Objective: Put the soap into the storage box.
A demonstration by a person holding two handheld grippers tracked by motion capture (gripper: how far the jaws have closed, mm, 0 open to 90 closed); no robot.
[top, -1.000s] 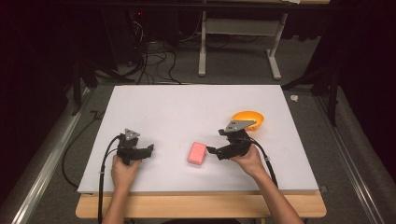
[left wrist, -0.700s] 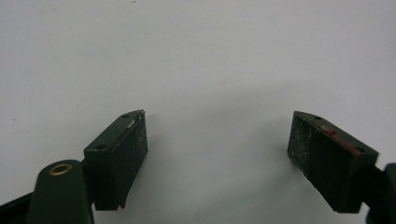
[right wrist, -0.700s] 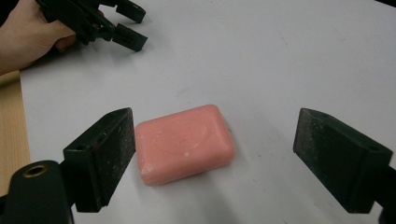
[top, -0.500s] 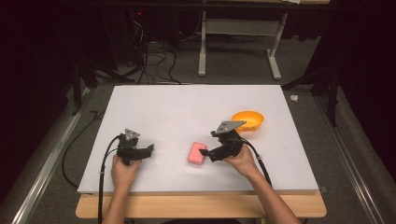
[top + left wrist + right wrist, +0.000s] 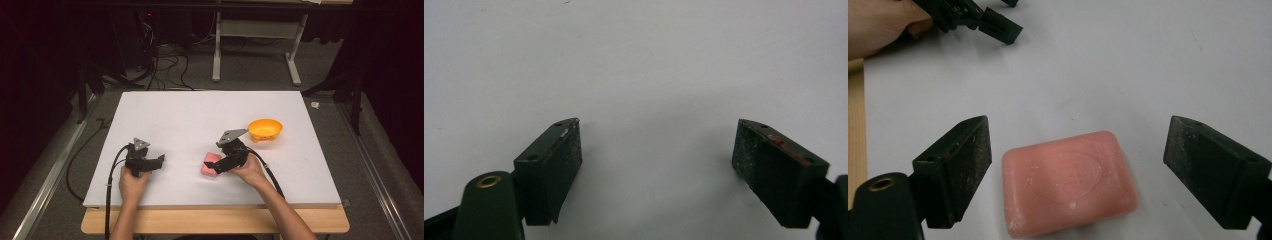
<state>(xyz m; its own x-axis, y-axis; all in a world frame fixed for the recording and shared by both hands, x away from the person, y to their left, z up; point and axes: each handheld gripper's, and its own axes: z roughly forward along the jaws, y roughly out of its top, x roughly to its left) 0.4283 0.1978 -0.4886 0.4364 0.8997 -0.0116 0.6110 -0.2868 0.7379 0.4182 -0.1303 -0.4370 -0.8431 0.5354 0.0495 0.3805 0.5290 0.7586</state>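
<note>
A pink bar of soap (image 5: 209, 164) lies flat on the white table (image 5: 200, 115), a little right of the middle near the front. My right gripper (image 5: 214, 167) hangs over it from the right, tilted down. In the right gripper view the soap (image 5: 1068, 181) sits between the two wide-spread jaws, with a gap on each side; the jaws have just been opening. An orange bowl (image 5: 265, 129) stands behind and to the right of that hand. My left gripper (image 5: 157, 161) rests at the front left, open, with bare table between its pads (image 5: 566, 165).
The wooden front edge (image 5: 215, 220) of the bench runs below the white sheet. The left gripper (image 5: 998, 25) and its hand show at the top left of the right gripper view. Cables and desk legs lie on the floor beyond the table.
My right gripper has moved left and down from beside the bowl until its jaws stand around the soap. The left gripper and the soap have stayed put.
</note>
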